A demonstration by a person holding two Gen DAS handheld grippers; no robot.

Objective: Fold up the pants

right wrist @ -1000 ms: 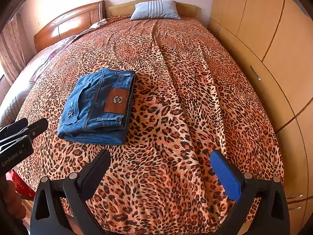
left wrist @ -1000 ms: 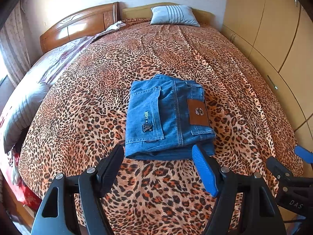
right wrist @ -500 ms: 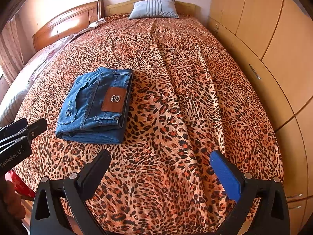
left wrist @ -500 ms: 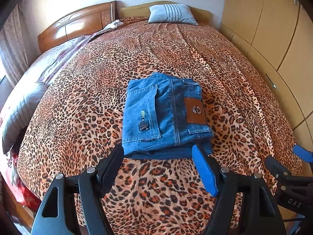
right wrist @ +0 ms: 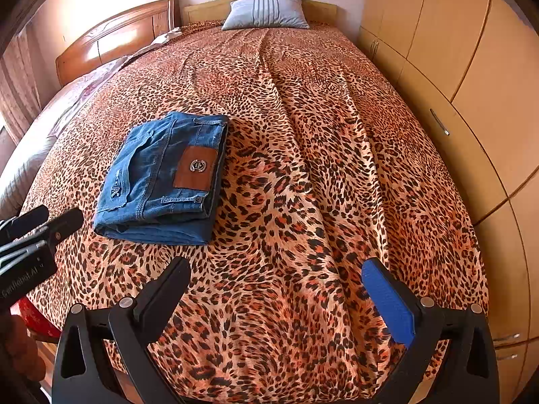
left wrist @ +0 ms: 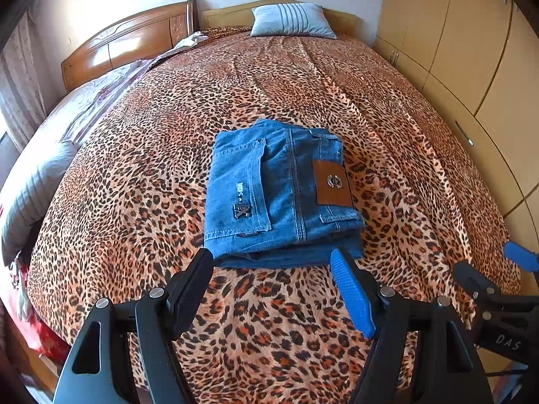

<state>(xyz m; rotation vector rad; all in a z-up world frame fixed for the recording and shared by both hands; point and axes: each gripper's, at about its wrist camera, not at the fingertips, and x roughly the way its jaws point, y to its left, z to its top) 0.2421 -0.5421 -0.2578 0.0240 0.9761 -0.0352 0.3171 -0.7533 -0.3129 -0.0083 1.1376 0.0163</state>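
Observation:
A pair of blue jeans (left wrist: 279, 195) lies folded into a compact rectangle on the leopard-print bed cover (left wrist: 168, 134), brown leather patch facing up. My left gripper (left wrist: 271, 259) is open just short of the jeans' near edge, with nothing between its fingers. In the right wrist view the jeans (right wrist: 161, 181) lie to the left. My right gripper (right wrist: 276, 266) is open over bare bed cover (right wrist: 320, 168), to the right of the pants. Each gripper shows at the edge of the other's view: the right gripper (left wrist: 488, 269) and the left gripper (right wrist: 43, 222).
A grey striped pillow (left wrist: 293, 20) rests at the far headboard (left wrist: 128, 40). Wardrobe doors (left wrist: 471, 50) run close along the bed's right side. Grey and pink bedding (left wrist: 33, 185) lies along the left. The bed's near edge is just below both grippers. A hand (right wrist: 17, 353) shows bottom left.

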